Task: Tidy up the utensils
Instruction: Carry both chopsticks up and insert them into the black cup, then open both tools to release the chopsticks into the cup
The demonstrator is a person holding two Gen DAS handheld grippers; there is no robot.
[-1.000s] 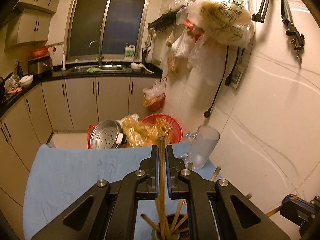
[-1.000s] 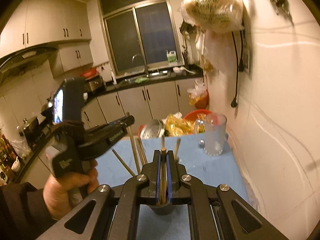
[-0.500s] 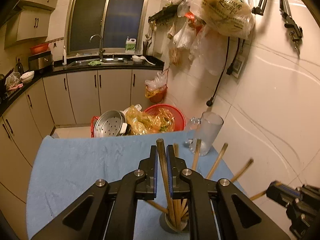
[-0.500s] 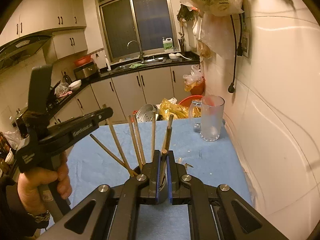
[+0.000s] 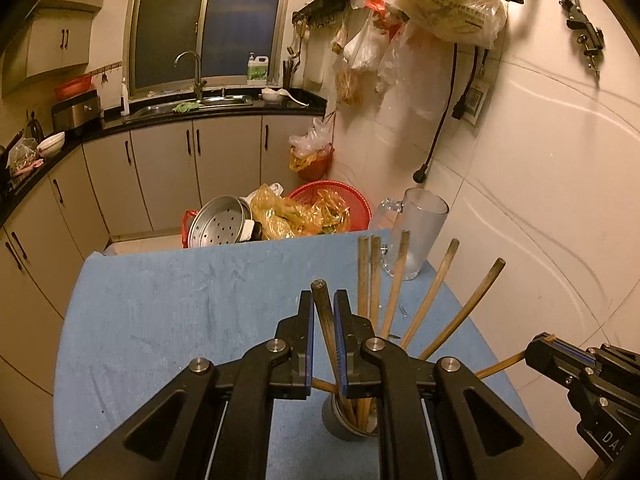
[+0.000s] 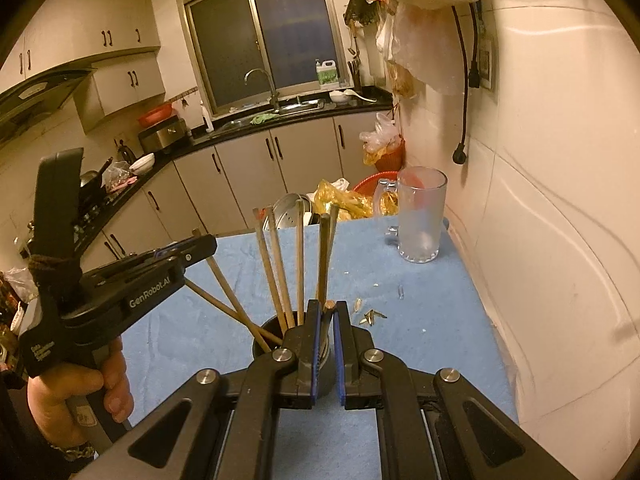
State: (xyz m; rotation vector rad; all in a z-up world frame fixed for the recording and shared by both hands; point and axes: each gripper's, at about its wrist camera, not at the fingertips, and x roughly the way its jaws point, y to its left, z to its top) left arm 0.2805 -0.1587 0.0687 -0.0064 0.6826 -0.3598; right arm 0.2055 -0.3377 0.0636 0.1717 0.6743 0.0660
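Because each chopstick has to be steered down into a narrow cup, the left claw (image 5: 324,340) pinches 1 dark chopstick (image 5: 326,328) between its blue pads, holding it steeply tilted so its lower end already sits inside the cup (image 5: 348,420). Its jaws look slightly parted around the stick, perhaps ready to let go. On the other side, the right claw (image 6: 325,348) has its pads close either side of another chopstick tip (image 6: 329,306), just over the cup's rim (image 6: 264,332); whether it grips or merely brackets the stick is unclear. Inside the cup, roughly 6 more chopsticks (image 6: 280,264) fan outward, leaning on the rim because the cup is short. Everything stands on a blue cloth (image 6: 420,300), with a glass mug (image 6: 420,216) well apart near the wall, out of the working path.
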